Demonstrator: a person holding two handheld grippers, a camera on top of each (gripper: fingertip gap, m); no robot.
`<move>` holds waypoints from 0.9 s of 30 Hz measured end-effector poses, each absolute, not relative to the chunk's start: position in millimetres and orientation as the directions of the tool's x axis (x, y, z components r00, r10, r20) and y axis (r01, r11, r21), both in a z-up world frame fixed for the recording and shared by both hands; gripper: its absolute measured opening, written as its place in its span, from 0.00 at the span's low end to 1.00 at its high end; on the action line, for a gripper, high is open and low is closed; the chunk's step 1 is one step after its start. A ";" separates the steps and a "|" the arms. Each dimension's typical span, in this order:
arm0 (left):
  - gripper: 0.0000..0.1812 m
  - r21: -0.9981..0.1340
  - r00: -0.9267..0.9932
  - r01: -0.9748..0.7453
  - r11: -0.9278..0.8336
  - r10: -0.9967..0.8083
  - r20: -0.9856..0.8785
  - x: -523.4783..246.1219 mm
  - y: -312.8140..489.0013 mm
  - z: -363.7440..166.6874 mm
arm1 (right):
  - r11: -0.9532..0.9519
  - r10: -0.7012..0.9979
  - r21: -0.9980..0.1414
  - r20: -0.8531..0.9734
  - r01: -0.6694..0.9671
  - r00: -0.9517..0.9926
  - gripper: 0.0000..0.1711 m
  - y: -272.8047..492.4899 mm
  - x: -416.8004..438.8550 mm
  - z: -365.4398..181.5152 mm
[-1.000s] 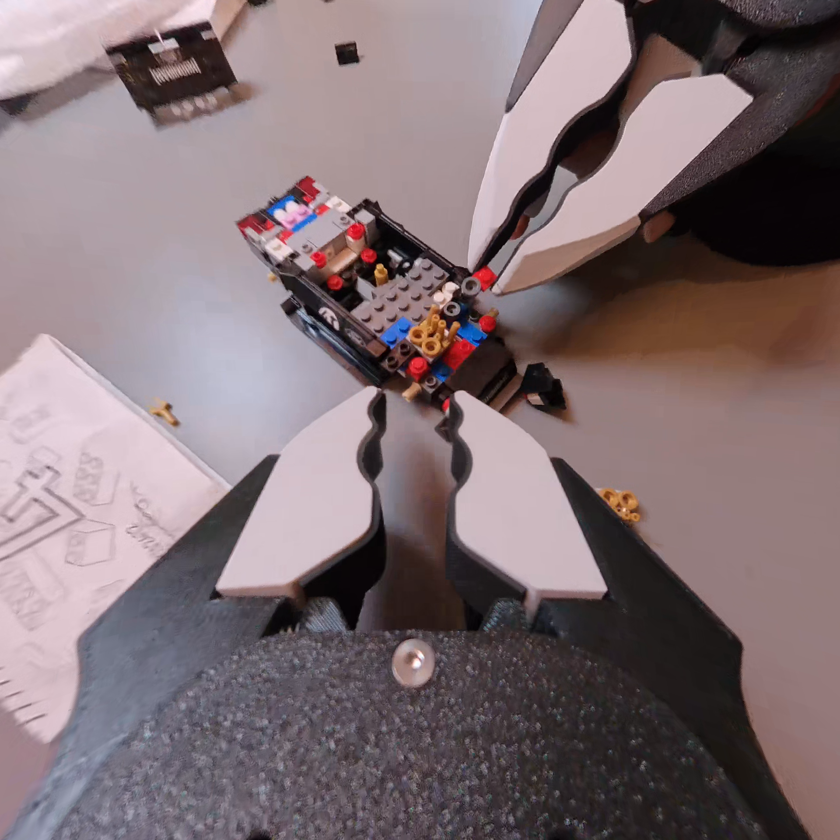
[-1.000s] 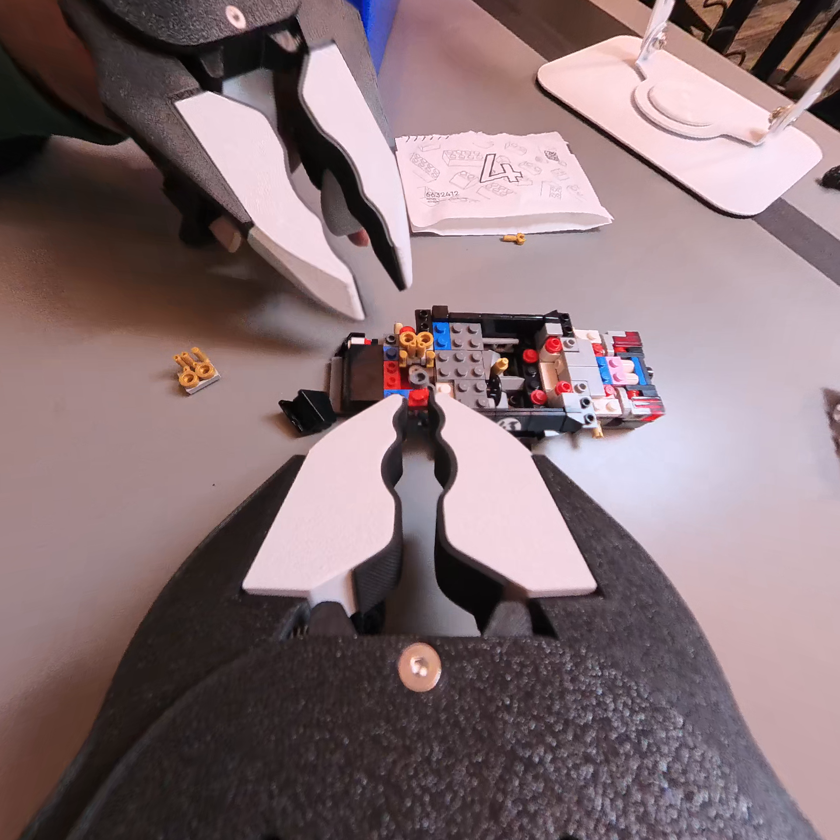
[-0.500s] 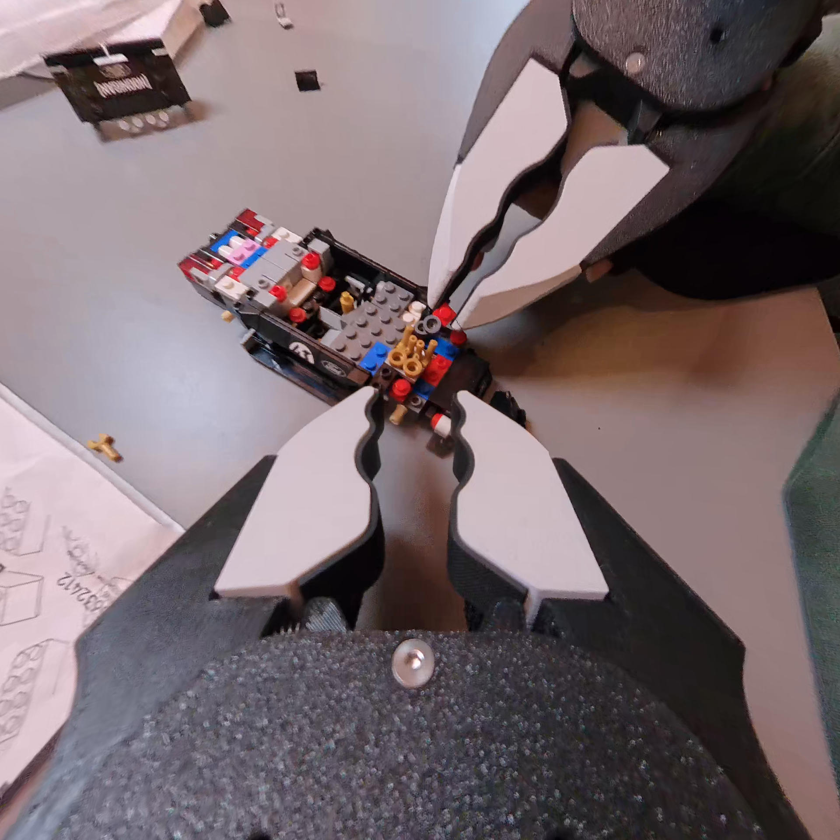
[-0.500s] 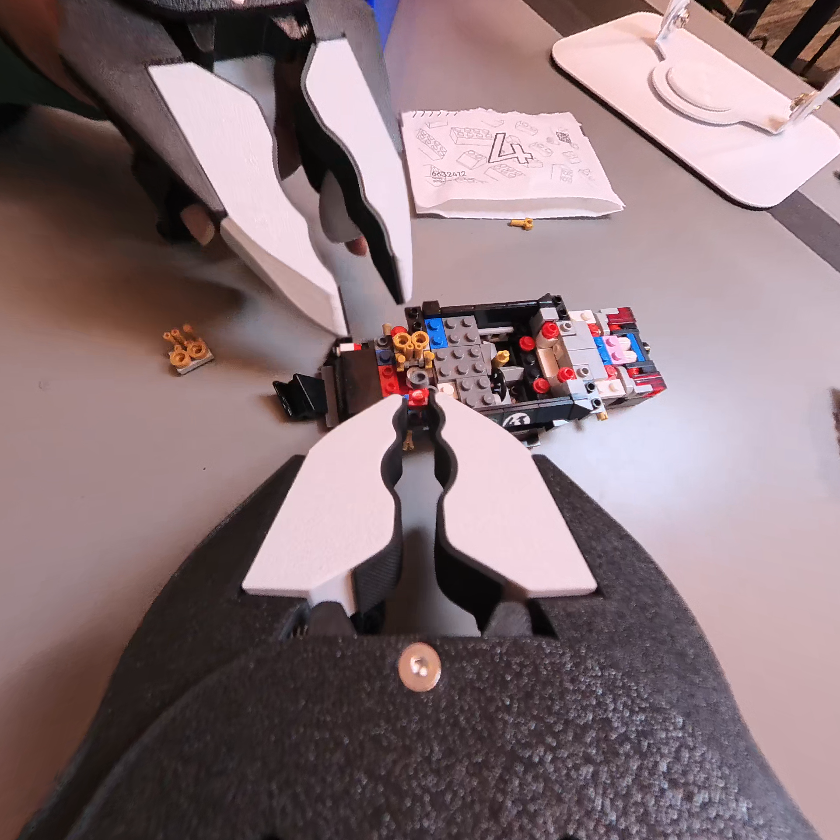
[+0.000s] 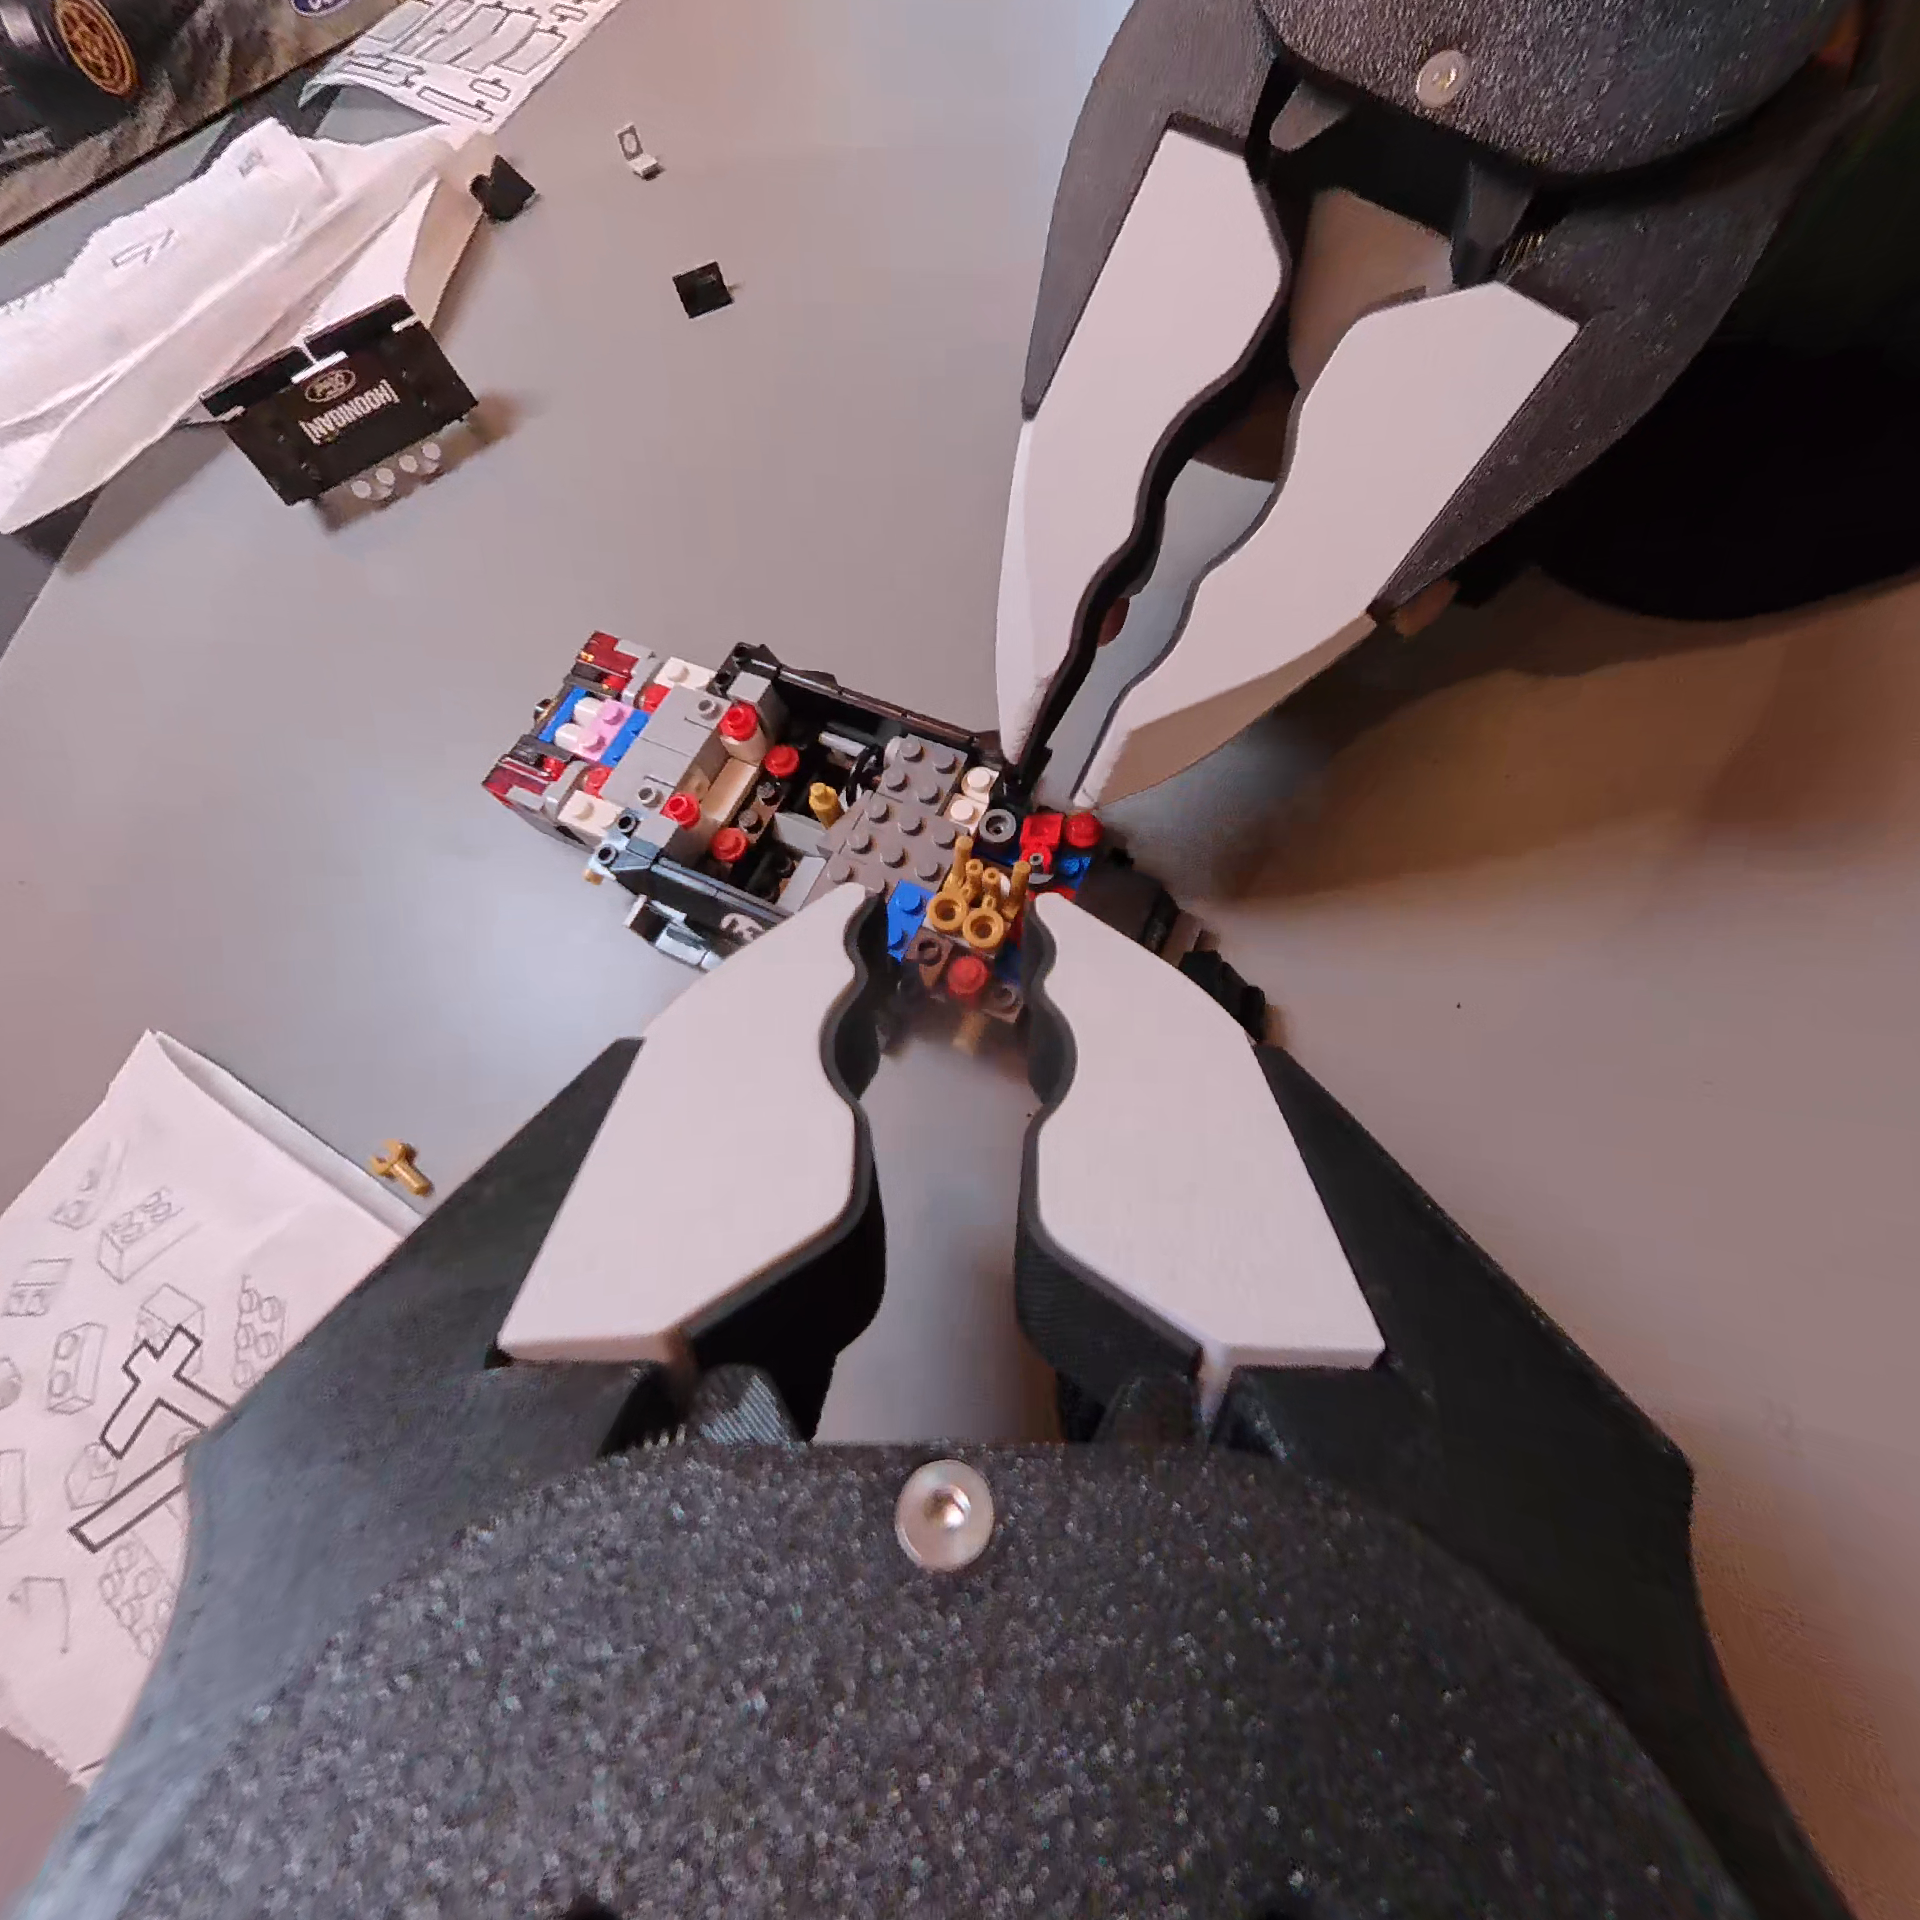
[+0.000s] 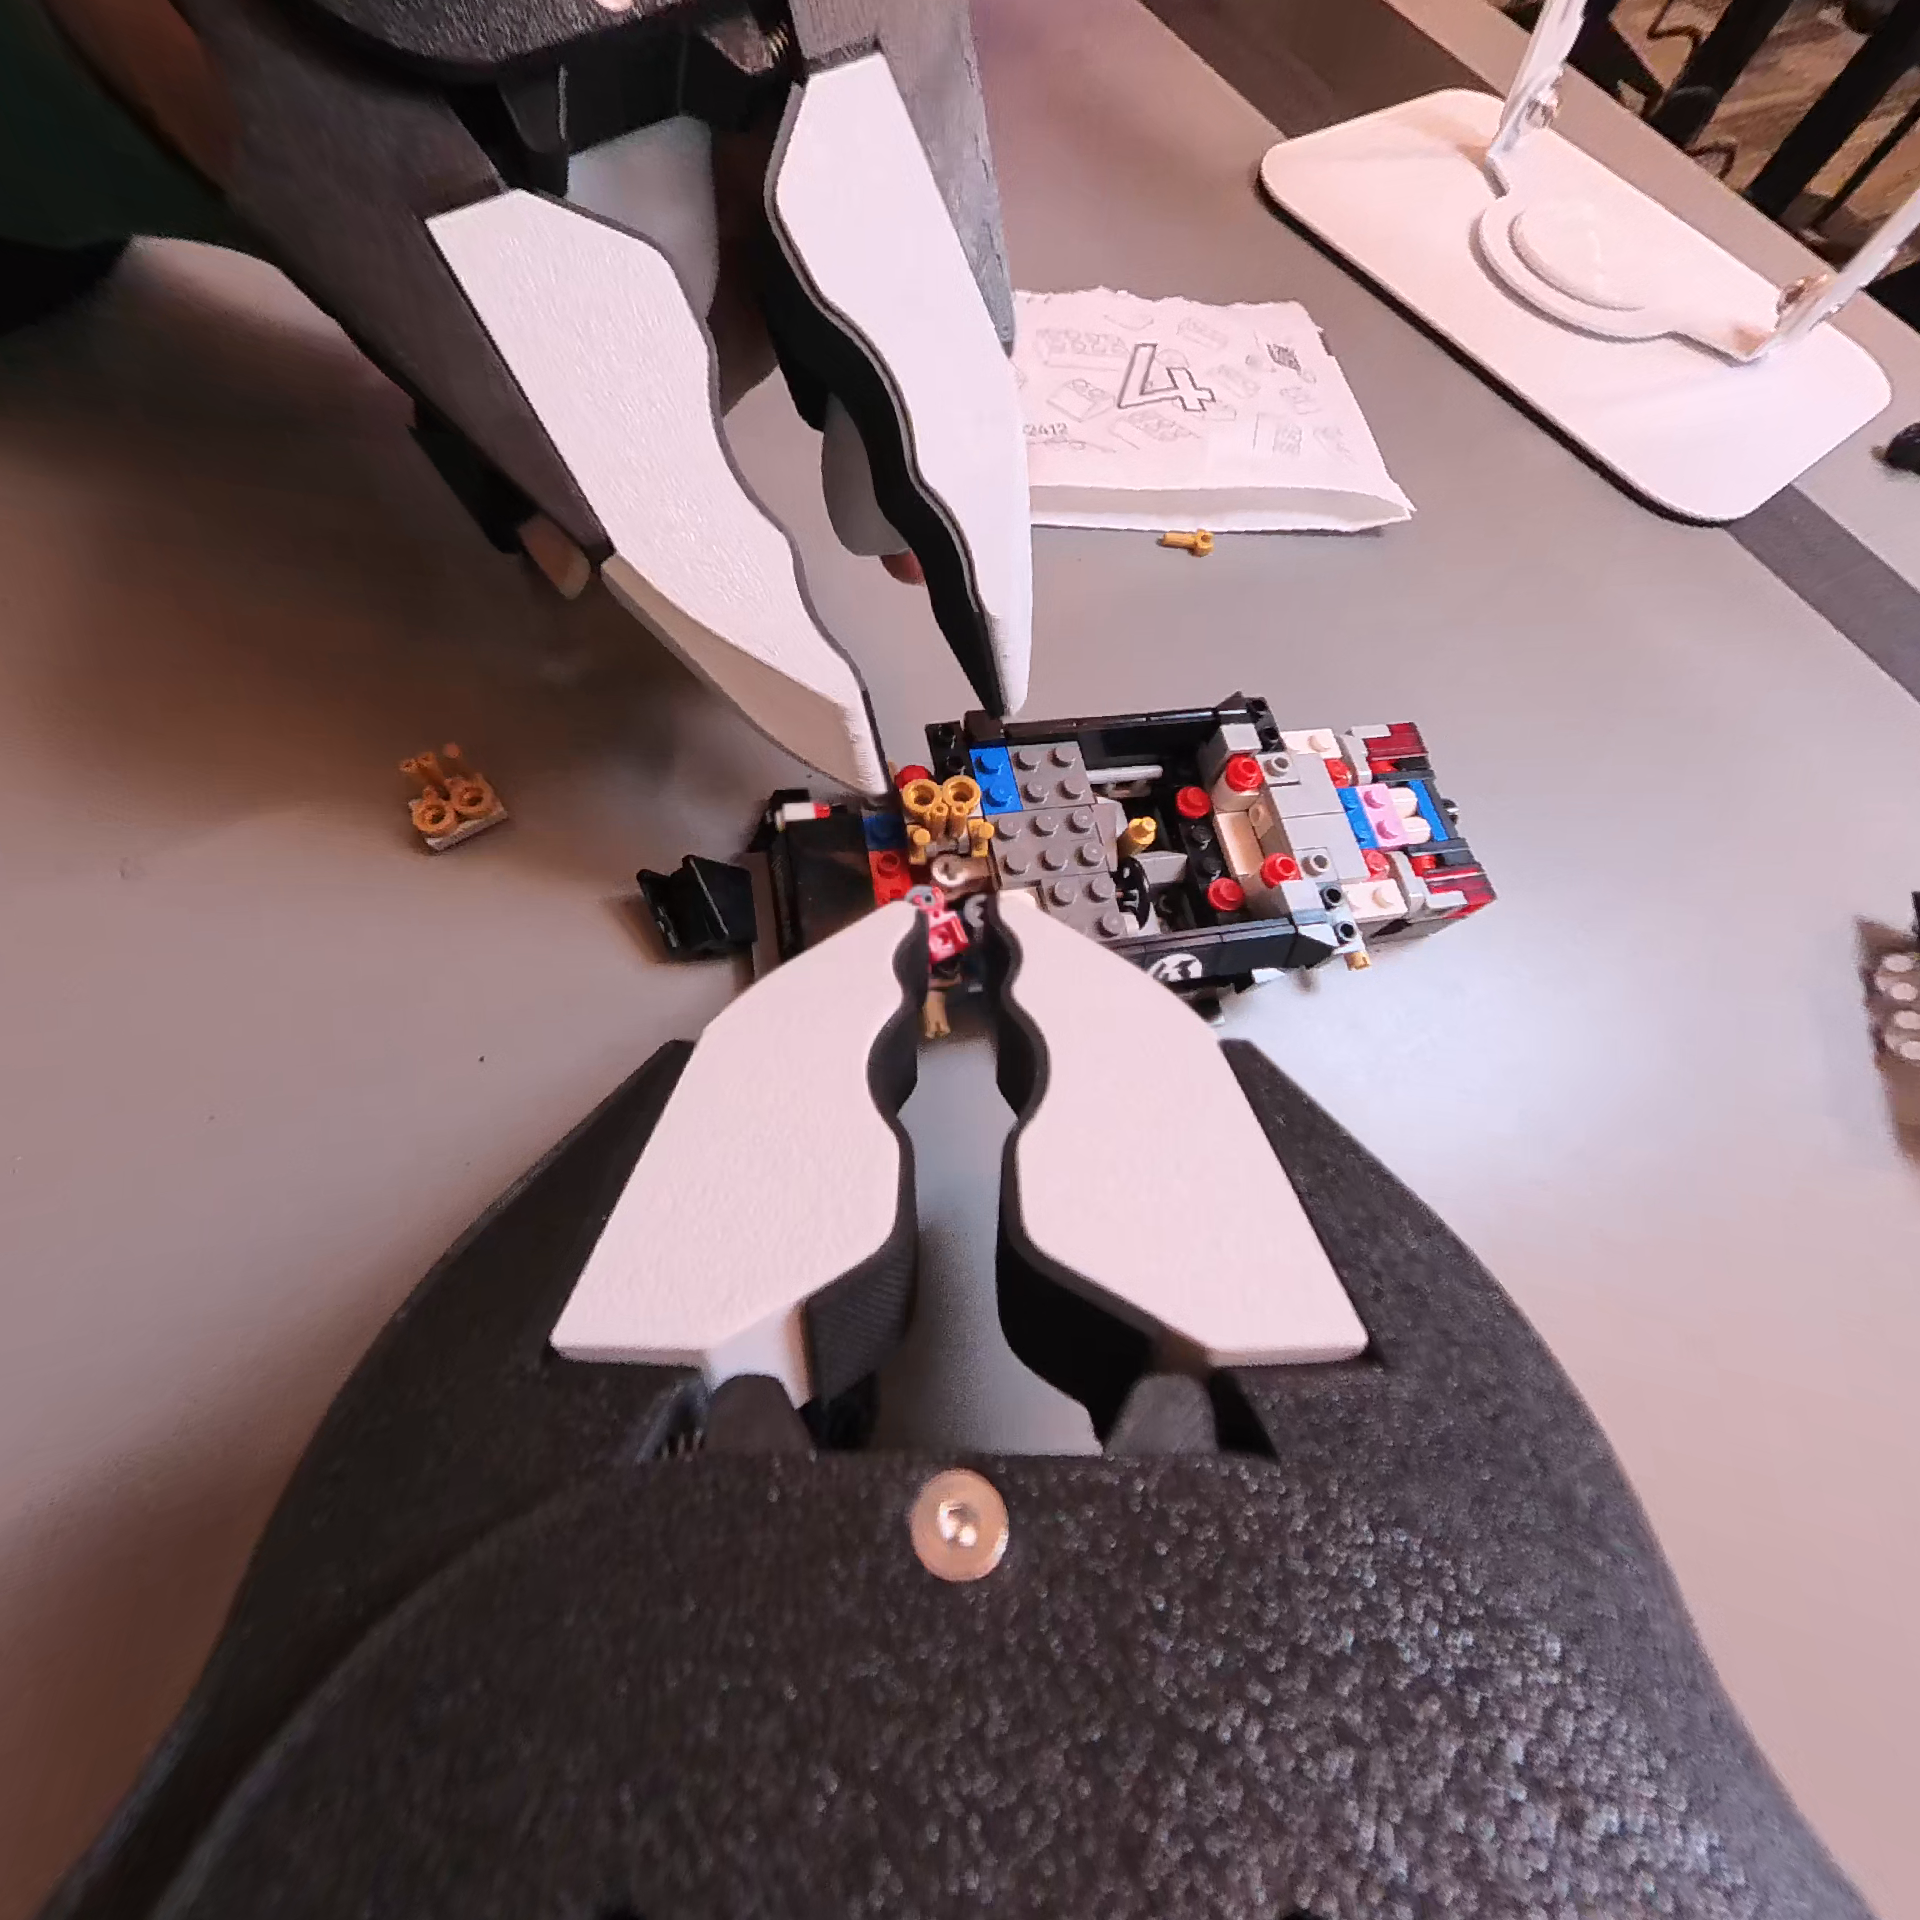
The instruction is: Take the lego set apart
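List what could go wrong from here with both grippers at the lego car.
1. The right gripper seems clamped on a small red brick, while the left gripper is open around the end of the multicoloured lego car, so pulling may drag the whole car.
2. The brick could pop free and skitter across the grey table.
3. The open jaws flank the gold pipe cluster and may knock it loose.

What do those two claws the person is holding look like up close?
Both look alike: the left claw and right claw have rough, speckled black bodies with a silver screw, and two flat white fingers with wavy black inner edges. No cables show.
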State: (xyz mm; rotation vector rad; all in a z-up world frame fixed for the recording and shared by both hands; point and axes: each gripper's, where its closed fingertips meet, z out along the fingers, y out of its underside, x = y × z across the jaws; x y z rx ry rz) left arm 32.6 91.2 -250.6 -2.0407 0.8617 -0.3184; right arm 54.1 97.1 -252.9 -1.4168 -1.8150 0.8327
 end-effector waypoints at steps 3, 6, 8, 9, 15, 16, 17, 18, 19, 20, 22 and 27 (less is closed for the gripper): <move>0.13 -0.810 0.731 -0.450 -0.376 -0.676 -0.092 29.9 89.9 -249.3 | 0.224 0.969 -0.813 0.128 0.538 -0.209 0.06 91.6 53.6 -254.0; 0.13 -0.810 0.727 -0.455 -0.370 -0.680 -0.098 29.1 87.1 -249.3 | 0.264 0.960 -0.789 0.161 0.555 -0.229 0.06 89.5 50.2 -257.6; 0.13 -0.806 0.723 -0.466 -0.365 -0.682 -0.110 28.7 85.3 -250.1 | 0.291 0.954 -0.766 0.185 0.573 -0.237 0.06 90.6 46.7 -259.2; 0.13 -0.805 0.720 -0.471 -0.361 -0.684 -0.115 28.7 84.1 -249.9 | 0.303 0.951 -0.753 0.199 0.584 -0.236 0.06 92.4 45.3 -259.9; 0.13 -0.812 0.708 -0.475 -0.339 -0.696 -0.123 28.3 75.8 -247.4 | 0.317 0.947 -0.693 0.196 0.648 -0.254 0.06 94.0 44.3 -267.0; 0.12 -0.814 0.705 -0.474 -0.337 -0.699 -0.121 28.6 74.7 -247.6 | 0.316 0.948 -0.691 0.199 0.650 -0.249 0.04 94.8 44.1 -266.8; 0.12 -0.814 0.702 -0.474 -0.335 -0.703 -0.119 29.2 73.7 -247.9 | 0.310 0.950 -0.693 0.193 0.651 -0.247 0.04 94.8 44.2 -266.7; 0.12 -0.814 0.700 -0.476 -0.333 -0.704 -0.122 29.5 73.4 -248.2 | 0.298 0.953 -0.699 0.182 0.650 -0.242 0.04 94.6 44.3 -266.4; 0.12 -0.813 0.698 -0.479 -0.330 -0.705 -0.125 30.2 73.3 -248.1 | 0.280 0.958 -0.709 0.163 0.648 -0.235 0.04 94.5 44.3 -266.0; 0.12 -0.812 0.696 -0.482 -0.328 -0.707 -0.127 31.1 73.2 -248.2 | 0.257 0.963 -0.722 0.139 0.642 -0.229 0.04 93.8 44.4 -264.8; 0.12 -0.815 0.695 -0.482 -0.321 -0.706 -0.133 32.9 73.9 -247.2 | 0.189 0.972 -0.764 0.059 0.616 -0.226 0.04 89.9 44.9 -257.9; 0.11 -0.880 0.682 -0.335 -0.338 -0.731 0.022 49.8 71.6 -231.4 | 0.009 0.954 -0.898 -0.123 0.440 -0.272 0.04 78.3 45.5 -218.1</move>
